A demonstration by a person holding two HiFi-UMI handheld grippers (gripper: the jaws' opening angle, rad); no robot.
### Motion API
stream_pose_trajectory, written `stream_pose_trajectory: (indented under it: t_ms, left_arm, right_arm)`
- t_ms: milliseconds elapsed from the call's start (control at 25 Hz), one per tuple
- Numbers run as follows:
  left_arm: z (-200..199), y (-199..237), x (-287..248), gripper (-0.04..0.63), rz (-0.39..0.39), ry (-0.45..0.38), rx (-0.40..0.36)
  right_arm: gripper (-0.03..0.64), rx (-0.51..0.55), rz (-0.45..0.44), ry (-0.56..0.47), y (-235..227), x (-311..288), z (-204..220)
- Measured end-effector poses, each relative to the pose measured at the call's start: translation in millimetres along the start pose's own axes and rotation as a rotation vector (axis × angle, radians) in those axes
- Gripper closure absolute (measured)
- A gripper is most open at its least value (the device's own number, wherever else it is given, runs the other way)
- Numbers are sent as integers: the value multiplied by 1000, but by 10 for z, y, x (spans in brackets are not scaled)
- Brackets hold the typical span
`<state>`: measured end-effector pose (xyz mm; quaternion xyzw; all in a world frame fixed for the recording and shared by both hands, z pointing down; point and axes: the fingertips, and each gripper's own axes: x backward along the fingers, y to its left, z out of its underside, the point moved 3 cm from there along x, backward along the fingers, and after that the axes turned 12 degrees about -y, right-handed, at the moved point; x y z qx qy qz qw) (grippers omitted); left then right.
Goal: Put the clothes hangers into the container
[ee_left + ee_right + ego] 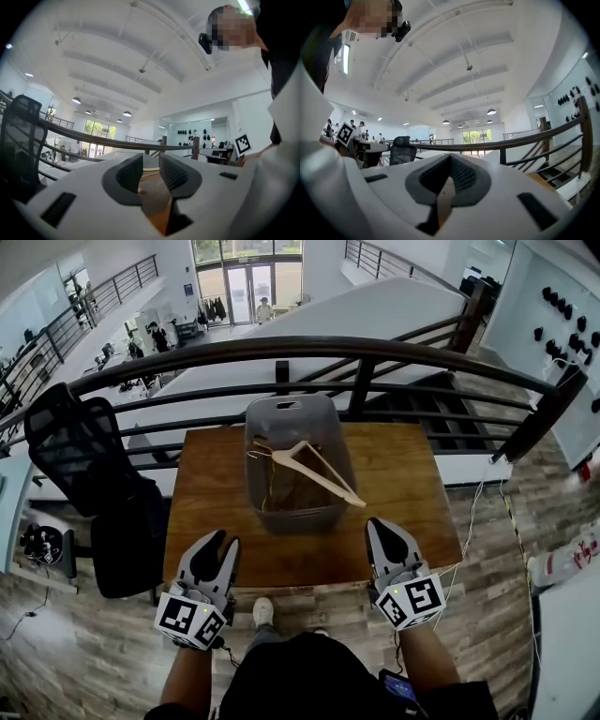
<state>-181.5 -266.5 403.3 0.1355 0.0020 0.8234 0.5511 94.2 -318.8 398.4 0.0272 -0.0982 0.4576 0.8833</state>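
Note:
A grey plastic container (pixel 287 410) stands in the middle of the wooden table (pixel 405 486). Wooden clothes hangers lie inside it. One pale hanger (pixel 319 472) rests tilted across the top, its end poking over the container's right rim. My left gripper (pixel 222 544) hovers at the table's near left edge, jaws a little apart with nothing between them; the left gripper view (pixel 150 163) shows the same empty gap. At the near right edge my right gripper (pixel 380 527) is shut and empty, its pads meeting in the right gripper view (pixel 450 159). Both point level toward the container, short of it.
A dark metal railing (pixel 356 351) runs right behind the table, with a drop to a lower floor beyond. A black office chair (pixel 94 486) stands at the table's left. Stairs descend at the far right. A person's shoe (pixel 263 611) shows under the near edge.

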Motion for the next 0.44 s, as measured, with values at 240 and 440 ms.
stream_pose_trajectory:
  t_ms: [240,440]
  left_arm:
    - [35,7,32,492,-3,10,7]
    - [40,33,50,497,-6,10,6]
  right_arm:
    - [626,8,14,-32,57,16,-106]
    - [626,-13,36,-32,21,29,-72]
